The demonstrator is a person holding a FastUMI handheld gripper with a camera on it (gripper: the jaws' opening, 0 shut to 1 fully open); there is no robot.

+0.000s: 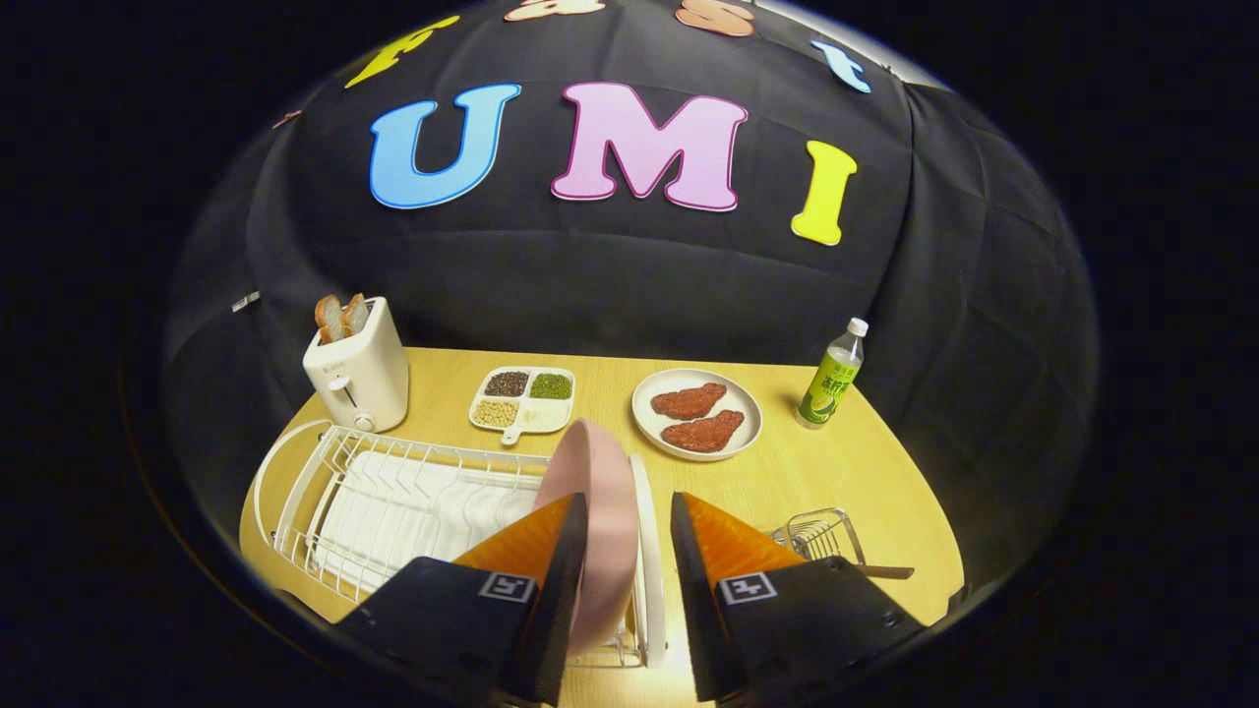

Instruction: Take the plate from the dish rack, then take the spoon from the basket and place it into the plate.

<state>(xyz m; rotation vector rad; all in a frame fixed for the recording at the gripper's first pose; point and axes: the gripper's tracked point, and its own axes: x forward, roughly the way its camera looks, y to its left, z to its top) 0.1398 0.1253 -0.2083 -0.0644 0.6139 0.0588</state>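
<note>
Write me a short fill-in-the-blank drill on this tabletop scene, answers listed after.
1. The pink plate stands on edge in the white ____ rack.
2. The gripper has its fingers ____, with the plate's rim between them.
3. The toaster holds ____ slices of bread.
4. Beyond the fingers, the round white plate holds two red pieces of ____.

Answers: dish; open; two; meat

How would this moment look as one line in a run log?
stage: reaching plate | claw: open, straddling pink plate | plate: upright in dish rack
</note>
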